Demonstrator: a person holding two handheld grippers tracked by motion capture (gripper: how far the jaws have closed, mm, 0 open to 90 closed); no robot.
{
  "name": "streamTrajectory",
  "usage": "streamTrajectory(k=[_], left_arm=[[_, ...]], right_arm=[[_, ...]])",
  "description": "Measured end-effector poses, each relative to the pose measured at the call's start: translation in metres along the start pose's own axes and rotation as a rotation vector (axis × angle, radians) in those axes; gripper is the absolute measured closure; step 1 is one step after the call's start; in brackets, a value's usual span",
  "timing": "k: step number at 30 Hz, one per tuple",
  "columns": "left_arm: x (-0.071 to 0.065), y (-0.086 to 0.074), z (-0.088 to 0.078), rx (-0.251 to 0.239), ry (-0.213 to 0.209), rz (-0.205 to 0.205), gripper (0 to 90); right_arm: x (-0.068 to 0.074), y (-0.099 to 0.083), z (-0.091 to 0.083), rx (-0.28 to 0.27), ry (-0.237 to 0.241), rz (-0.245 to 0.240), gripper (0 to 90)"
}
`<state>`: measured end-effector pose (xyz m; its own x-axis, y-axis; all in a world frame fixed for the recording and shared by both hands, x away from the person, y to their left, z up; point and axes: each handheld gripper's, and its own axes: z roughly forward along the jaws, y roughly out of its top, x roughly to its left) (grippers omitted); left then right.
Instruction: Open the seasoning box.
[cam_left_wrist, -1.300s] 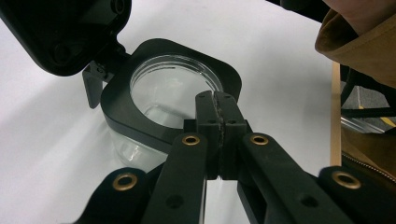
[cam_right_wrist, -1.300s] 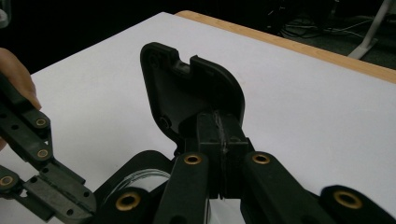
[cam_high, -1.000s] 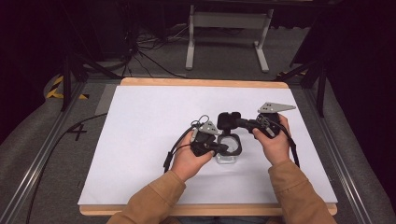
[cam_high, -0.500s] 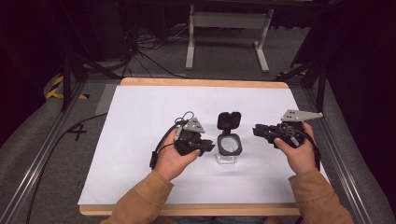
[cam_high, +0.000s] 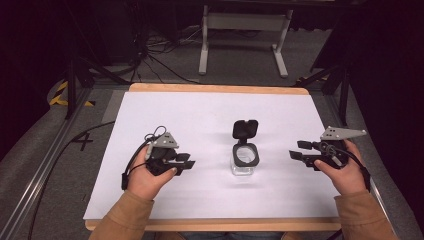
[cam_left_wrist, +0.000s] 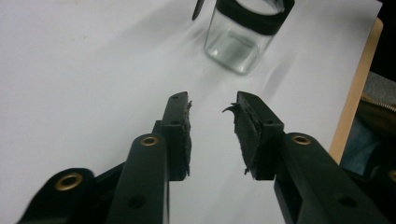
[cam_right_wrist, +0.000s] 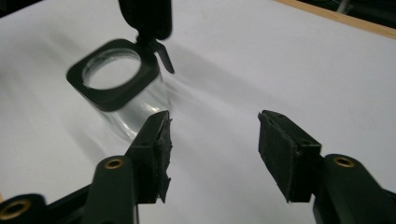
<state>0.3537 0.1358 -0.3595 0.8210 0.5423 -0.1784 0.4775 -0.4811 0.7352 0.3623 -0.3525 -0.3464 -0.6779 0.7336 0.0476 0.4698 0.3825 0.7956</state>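
**Glass jar open between two empty grippers**

Clear glass jar (cam_high: 244, 161) with a black square collar stands upright mid-table on the white sheet (cam_high: 210, 200). Its black flip lid (cam_high: 245, 129) is up, hinged at the far side, and the inside looks empty. We hold the left gripper (cam_high: 186, 161) left of the jar and apart from it, jaws pointing at it. They have just been opening and stand partly spread, nothing between them. The left gripper view shows the jar ahead of the worn pads (cam_left_wrist: 186, 140). The right gripper (cam_high: 298, 151) sits right of the jar, well apart. Its jaws have also just been opening, spread wide and empty. Wooden table edge (cam_high: 215, 89) frames the sheet.
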Motion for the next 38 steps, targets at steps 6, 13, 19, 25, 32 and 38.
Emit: streamTrajectory(k=[6, 13, 19, 25, 32, 38], left_arm=[[0.020, -0.025, -0.005, 0.057, 0.030, -0.038, 53.0], [0.045, -0.045, 0.000, 0.137, 0.087, -0.047, 46.4], [0.060, -0.060, 0.007, 0.200, 0.106, -0.081, 40.7], [0.059, -0.060, 0.020, 0.235, 0.165, -0.044, 39.6], [0.063, -0.064, 0.027, 0.210, 0.113, -0.025, 35.8], [0.062, -0.060, 0.027, 0.167, 0.139, -0.052, 35.6]], right_arm=[[-0.013, -0.022, -0.004, 0.100, -0.049, 0.012, 38.6], [-0.030, -0.047, 0.005, 0.147, -0.089, 0.070, 36.8], [-0.033, -0.061, 0.023, 0.204, -0.115, 0.053, 36.4], [-0.030, -0.069, 0.039, 0.160, -0.143, 0.025, 36.7], [-0.031, -0.074, 0.045, 0.101, -0.111, 0.020, 37.0], [-0.029, -0.076, 0.048, 0.102, -0.125, 0.005, 36.9]])
